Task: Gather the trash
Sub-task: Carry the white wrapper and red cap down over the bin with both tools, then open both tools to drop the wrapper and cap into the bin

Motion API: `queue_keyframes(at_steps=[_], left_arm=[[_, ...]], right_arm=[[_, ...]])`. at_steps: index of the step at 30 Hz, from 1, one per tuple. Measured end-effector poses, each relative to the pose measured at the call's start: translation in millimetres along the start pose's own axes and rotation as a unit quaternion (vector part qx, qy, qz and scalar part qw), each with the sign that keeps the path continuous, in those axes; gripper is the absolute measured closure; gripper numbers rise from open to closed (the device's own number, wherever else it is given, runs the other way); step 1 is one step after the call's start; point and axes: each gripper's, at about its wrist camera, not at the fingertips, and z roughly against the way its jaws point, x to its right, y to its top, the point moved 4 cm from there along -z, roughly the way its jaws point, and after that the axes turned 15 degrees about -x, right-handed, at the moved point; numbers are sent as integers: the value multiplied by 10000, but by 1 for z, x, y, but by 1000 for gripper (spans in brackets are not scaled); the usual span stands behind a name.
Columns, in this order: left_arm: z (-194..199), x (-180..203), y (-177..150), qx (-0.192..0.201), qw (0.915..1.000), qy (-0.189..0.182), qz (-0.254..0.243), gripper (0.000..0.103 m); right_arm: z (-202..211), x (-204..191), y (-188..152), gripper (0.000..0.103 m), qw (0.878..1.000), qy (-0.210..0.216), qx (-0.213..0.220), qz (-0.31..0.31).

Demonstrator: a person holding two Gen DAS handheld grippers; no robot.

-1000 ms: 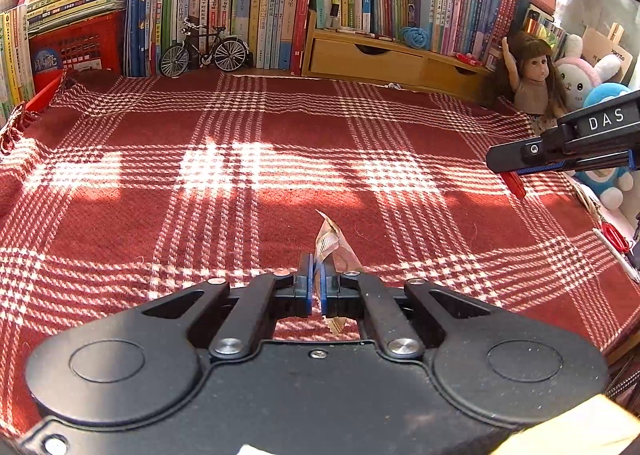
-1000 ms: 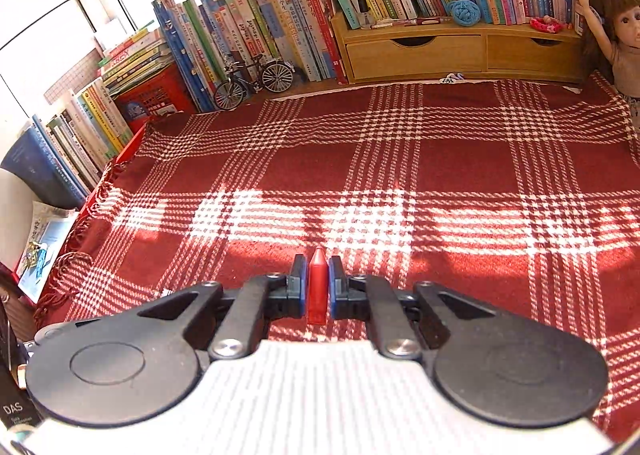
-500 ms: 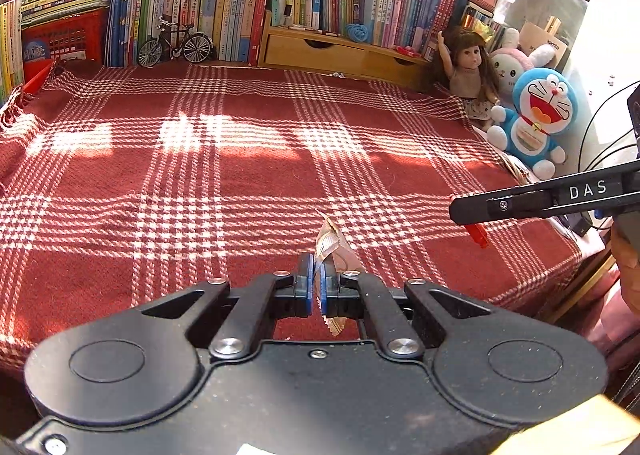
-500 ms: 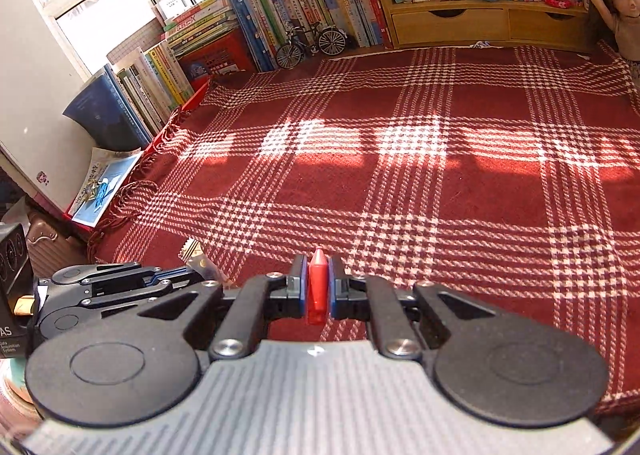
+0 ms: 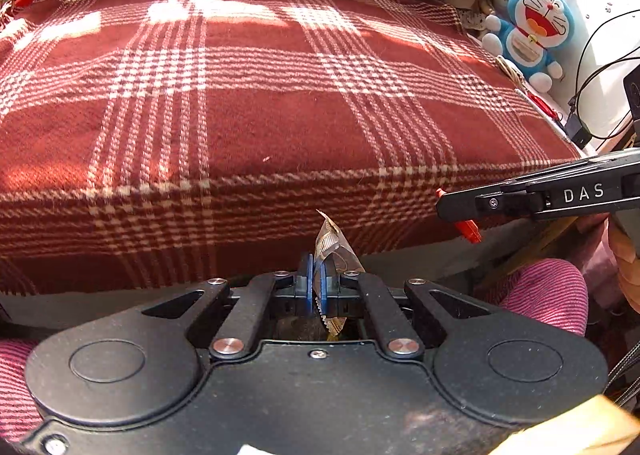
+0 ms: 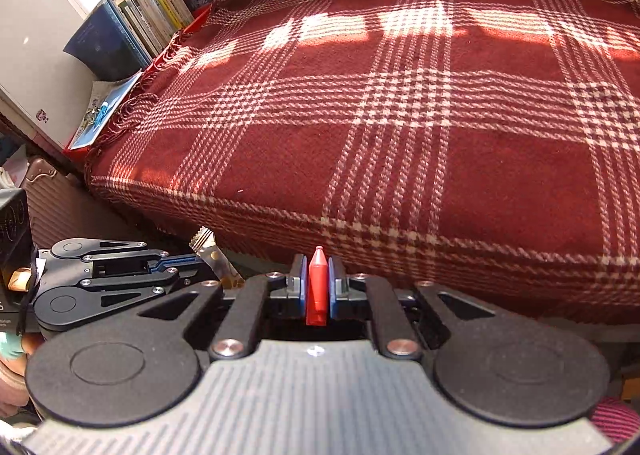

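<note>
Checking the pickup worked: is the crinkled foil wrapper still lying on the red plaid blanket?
No, the crinkled foil wrapper is pinched in the shut left claw, held off the near edge of the red plaid blanket.

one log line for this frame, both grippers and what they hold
left gripper: shut on wrapper | right gripper: shut on red crayon | both off blanket front edge

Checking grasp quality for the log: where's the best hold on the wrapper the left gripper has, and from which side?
Probably where the left gripper already has it: across the flat faces of the wrapper, near its middle. It stands edge-on between the pads, with one crimped, serrated end poking up past the fingertips and the other hanging behind. Coming at the thin faces from either side lets the pads close flat on the foil.
</note>
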Motion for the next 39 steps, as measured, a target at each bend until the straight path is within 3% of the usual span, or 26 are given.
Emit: queue_keyframes(at_steps=[7, 16, 26, 39], left_arm=[[-53, -4, -20, -618, 9979, 53, 191, 99], [-95, -7, -27, -944, 9947, 224, 352, 98], [-117, -7, -29, -1180, 9920, 293, 335, 92], [-127, -7, -28, -1315, 9898, 430, 328, 56]], right_arm=[[-42, 10, -25, 89, 9995, -76, -124, -266], [-87, 18, -39, 88, 9975, -7, -281, -644], [-99, 31, -44, 83, 9942, 117, -506, -939], [-106, 28, -40, 78, 9938, 64, -657, -895]])
